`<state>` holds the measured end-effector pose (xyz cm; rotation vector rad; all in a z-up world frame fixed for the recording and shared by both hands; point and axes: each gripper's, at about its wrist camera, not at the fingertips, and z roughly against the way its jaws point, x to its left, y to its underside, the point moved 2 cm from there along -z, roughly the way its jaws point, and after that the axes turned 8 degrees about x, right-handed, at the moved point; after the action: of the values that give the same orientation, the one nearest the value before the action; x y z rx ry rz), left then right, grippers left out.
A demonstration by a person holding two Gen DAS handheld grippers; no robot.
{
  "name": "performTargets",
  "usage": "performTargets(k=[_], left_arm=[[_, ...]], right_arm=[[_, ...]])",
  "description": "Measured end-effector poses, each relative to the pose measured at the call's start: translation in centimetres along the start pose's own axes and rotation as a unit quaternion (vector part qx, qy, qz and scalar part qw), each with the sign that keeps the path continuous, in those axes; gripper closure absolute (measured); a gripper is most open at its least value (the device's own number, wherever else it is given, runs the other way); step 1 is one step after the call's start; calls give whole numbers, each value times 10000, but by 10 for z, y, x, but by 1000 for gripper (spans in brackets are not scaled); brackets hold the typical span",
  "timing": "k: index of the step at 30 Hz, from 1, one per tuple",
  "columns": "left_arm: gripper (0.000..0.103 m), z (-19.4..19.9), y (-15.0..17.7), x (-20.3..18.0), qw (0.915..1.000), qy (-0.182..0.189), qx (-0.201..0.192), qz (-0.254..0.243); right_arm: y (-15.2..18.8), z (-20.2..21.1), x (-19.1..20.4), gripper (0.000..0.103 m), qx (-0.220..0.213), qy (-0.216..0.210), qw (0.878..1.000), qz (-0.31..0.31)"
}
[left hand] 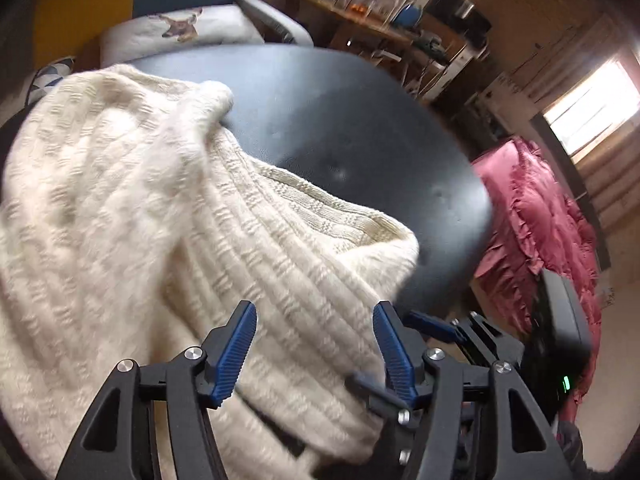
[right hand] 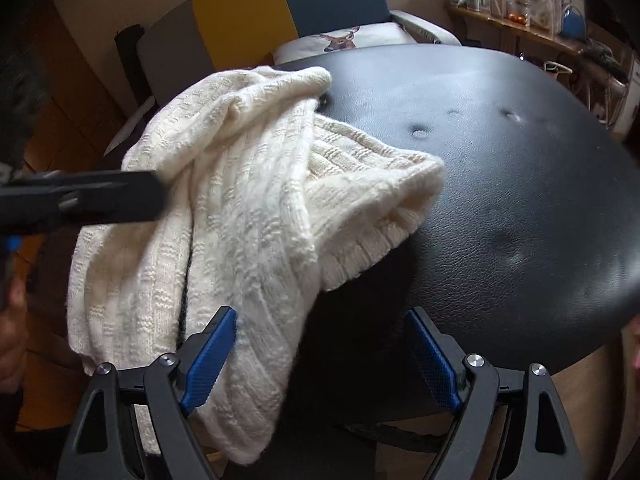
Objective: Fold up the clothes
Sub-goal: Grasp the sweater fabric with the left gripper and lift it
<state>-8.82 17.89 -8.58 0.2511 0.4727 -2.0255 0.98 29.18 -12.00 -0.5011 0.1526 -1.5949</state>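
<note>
Black padded table [right hand: 520,208], round-edged and dimpled, filling most of both views. Cream knitted sweater [right hand: 248,200] bunched in loose folds on the table's left side, one ribbed edge doubled over on the black top, the lower part spilling over the near rim. Behind the table, a chair [right hand: 280,12] with a yellow and blue back, a cushion printed with a deer [right hand: 340,40] on its seat. Crumpled pink fabric [left hand: 532,224] to the right of the table in the left wrist view, under a bright window [left hand: 596,112]. Cluttered wooden shelf [right hand: 516,28] of jars along the far wall.

Left gripper [left hand: 316,312] spread wide over the hanging knit, cloth between the blue pads [left hand: 236,352] but not pinched, nothing gripped. Right gripper [right hand: 320,320] likewise wide apart at the near rim, its left pad just against the draped sweater, its right pad over bare table, nothing held
</note>
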Motion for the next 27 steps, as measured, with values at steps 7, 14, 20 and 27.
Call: performTargets(k=[7, 14, 20, 27], left_arm=[[44, -31, -33, 5, 9972, -376, 350, 547], [63, -51, -44, 5, 9903, -1027, 512, 783], [94, -28, -33, 17, 9924, -640, 14, 1053], [94, 96, 5, 61, 9829, -212, -1398, 1180]], right_arm=[[1, -5, -6, 14, -45, -61, 10000, 26], [1, -6, -7, 7, -112, -191, 9998, 19], [-1, -4, -9, 7, -166, -239, 9996, -23], [-14, 14, -12, 8, -336, -147, 9993, -42]])
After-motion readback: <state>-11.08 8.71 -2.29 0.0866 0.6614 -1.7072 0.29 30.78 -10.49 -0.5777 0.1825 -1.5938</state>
